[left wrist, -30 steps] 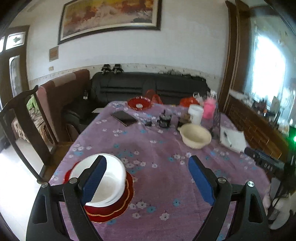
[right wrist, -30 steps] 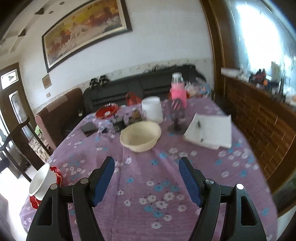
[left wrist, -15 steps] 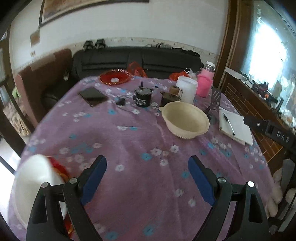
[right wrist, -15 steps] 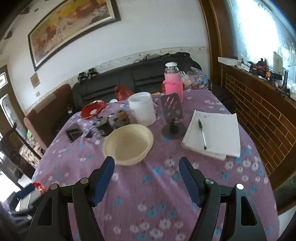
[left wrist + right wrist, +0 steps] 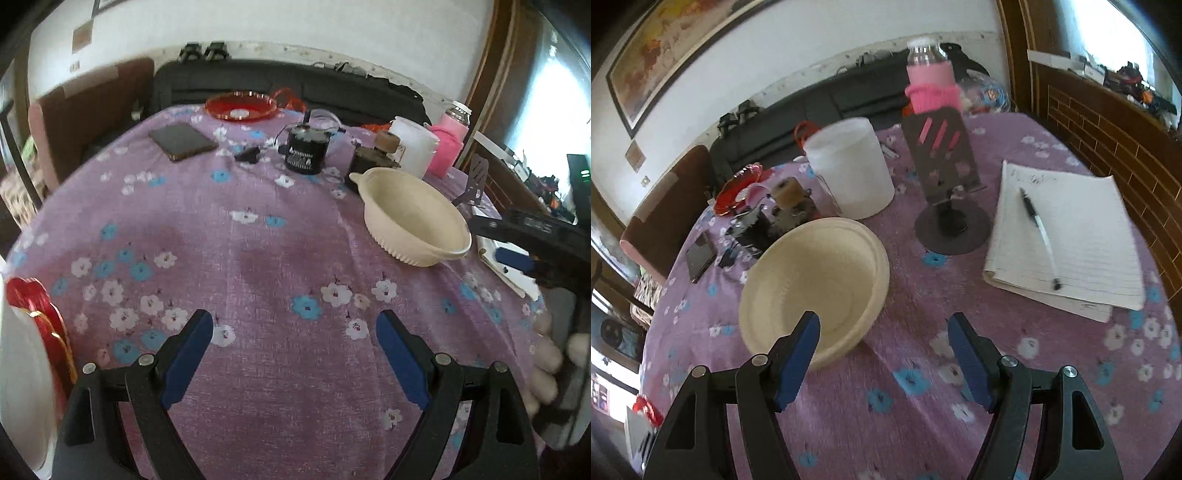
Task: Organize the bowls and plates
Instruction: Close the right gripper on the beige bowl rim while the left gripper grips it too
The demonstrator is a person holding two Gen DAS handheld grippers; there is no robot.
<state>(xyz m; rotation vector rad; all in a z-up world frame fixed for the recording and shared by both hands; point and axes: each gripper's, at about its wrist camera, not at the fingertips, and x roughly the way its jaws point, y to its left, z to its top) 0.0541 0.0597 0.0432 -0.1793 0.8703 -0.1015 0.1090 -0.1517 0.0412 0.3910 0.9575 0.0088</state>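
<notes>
You are reaching for the cream bowl (image 5: pixel 812 284): right gripper (image 5: pixel 884 354) fingers apart at its rim; left gripper (image 5: pixel 295 354) apart, empty. Straddle the rim, then close.

bare cloth (image 5: pixel 923 376) before cream bowl (image 5: pixel 816 284); clutter behind

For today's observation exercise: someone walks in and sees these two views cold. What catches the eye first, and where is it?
The cream bowl dominates, sitting empty on the purple flowered tablecloth right in front of the open right gripper. Behind it stand a white tub and a bottle in a pink sleeve, with a notepad and pen to the right. In the left wrist view, a red plate sits at the far edge, beyond the open left gripper.
</notes>
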